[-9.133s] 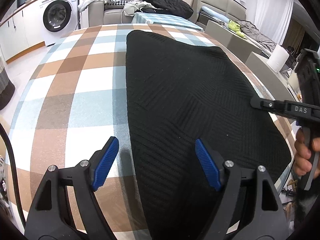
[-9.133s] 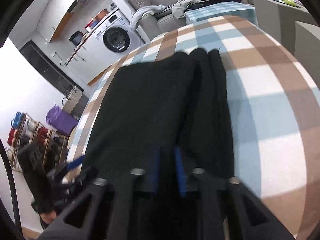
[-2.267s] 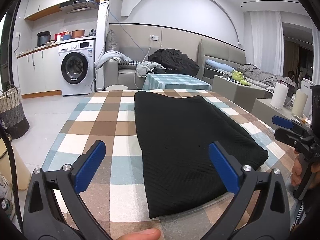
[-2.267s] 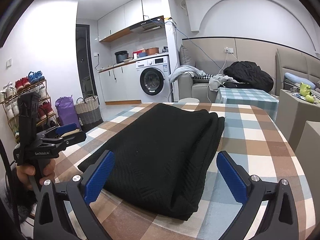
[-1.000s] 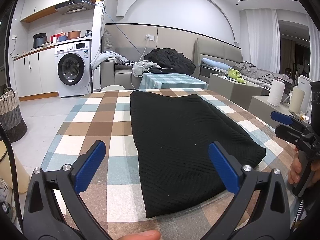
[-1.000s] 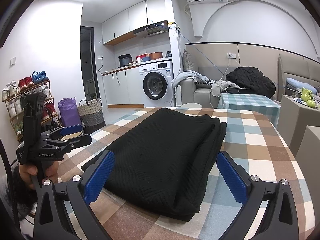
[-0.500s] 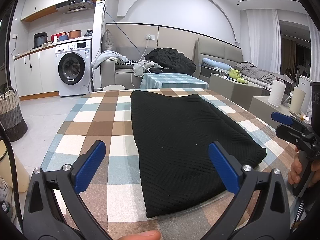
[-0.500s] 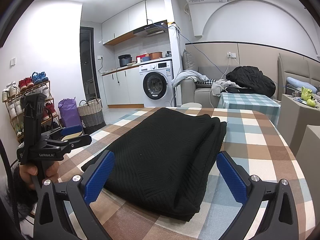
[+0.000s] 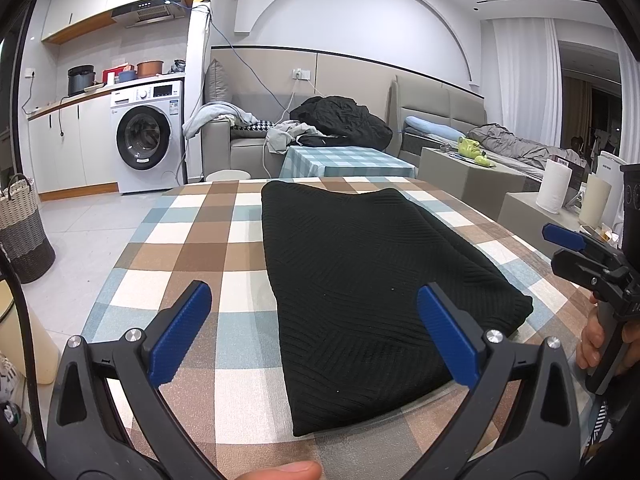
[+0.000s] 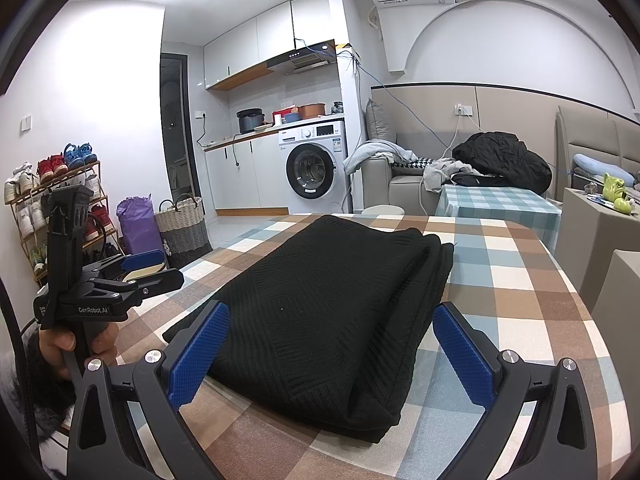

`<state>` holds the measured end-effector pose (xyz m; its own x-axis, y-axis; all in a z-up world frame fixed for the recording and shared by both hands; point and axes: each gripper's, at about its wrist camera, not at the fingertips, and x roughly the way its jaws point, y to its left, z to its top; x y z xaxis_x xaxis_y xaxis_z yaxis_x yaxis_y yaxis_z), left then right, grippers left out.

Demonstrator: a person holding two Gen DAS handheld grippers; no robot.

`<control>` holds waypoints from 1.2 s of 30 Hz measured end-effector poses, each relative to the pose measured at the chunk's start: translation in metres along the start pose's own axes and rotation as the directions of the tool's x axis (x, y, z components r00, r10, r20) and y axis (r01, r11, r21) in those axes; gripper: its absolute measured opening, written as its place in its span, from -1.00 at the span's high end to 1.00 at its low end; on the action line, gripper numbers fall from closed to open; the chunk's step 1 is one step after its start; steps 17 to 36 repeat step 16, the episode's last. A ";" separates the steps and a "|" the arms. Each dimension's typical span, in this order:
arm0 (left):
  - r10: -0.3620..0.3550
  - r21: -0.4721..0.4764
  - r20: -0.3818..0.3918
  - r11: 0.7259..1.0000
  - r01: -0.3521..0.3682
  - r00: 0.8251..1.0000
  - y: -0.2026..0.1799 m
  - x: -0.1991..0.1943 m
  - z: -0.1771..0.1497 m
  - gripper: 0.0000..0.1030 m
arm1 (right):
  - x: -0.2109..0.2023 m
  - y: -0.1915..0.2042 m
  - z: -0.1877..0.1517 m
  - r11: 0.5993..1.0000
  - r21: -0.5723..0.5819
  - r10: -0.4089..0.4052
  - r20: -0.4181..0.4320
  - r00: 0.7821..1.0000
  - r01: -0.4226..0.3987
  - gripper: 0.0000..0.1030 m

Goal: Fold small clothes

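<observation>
A black knitted garment (image 9: 360,280) lies folded into a long rectangle on the checked tablecloth (image 9: 192,240). In the right wrist view the garment (image 10: 332,304) shows stacked layers along its right side. My left gripper (image 9: 316,336) hovers wide open above the table's near edge, its blue pads on either side of the garment's near end without touching it. My right gripper (image 10: 332,352) is also wide open and empty, held off the garment's near corner. Each gripper shows in the other's view, held by a hand: the right gripper (image 9: 588,256) and the left gripper (image 10: 132,272).
Beyond the table stand a washing machine (image 9: 146,136), a sofa with a pile of clothes (image 9: 344,120), and a small checked side table (image 9: 344,160). A woven basket (image 9: 22,232) sits on the floor at left. Paper rolls (image 9: 554,186) stand on the right. A shoe rack (image 10: 44,200) lines the left wall.
Over nine seconds both grippers let go of the garment, opened wide and pulled back from it. In the last second nothing has visibly moved.
</observation>
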<state>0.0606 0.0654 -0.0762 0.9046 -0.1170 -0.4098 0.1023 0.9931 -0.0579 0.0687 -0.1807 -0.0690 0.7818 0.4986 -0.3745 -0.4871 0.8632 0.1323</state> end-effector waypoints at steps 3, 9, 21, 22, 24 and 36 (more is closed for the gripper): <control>0.000 0.000 -0.001 1.000 0.000 1.000 0.000 -0.001 0.000 -0.99 | 0.001 0.000 0.000 1.000 -0.001 0.000 0.000 1.000 0.000 -1.00; -0.003 0.000 -0.002 1.000 0.003 1.000 0.000 0.000 0.000 -0.99 | 0.000 0.000 0.000 1.000 0.000 0.000 0.000 1.000 0.000 -1.00; -0.008 0.006 0.006 1.000 0.008 1.000 0.000 -0.002 -0.002 -0.99 | 0.000 0.000 0.000 1.000 0.000 0.001 -0.001 1.000 -0.001 -1.00; -0.008 0.006 0.006 1.000 0.008 1.000 0.000 -0.002 -0.002 -0.99 | 0.000 0.000 0.000 1.000 0.000 0.001 -0.001 1.000 -0.001 -1.00; -0.008 0.006 0.006 1.000 0.008 1.000 0.000 -0.002 -0.002 -0.99 | 0.000 0.000 0.000 1.000 0.000 0.001 -0.001 1.000 -0.001 -1.00; -0.008 0.006 0.006 1.000 0.008 1.000 0.000 -0.002 -0.002 -0.99 | 0.000 0.000 0.000 1.000 0.000 0.001 -0.001 1.000 -0.001 -1.00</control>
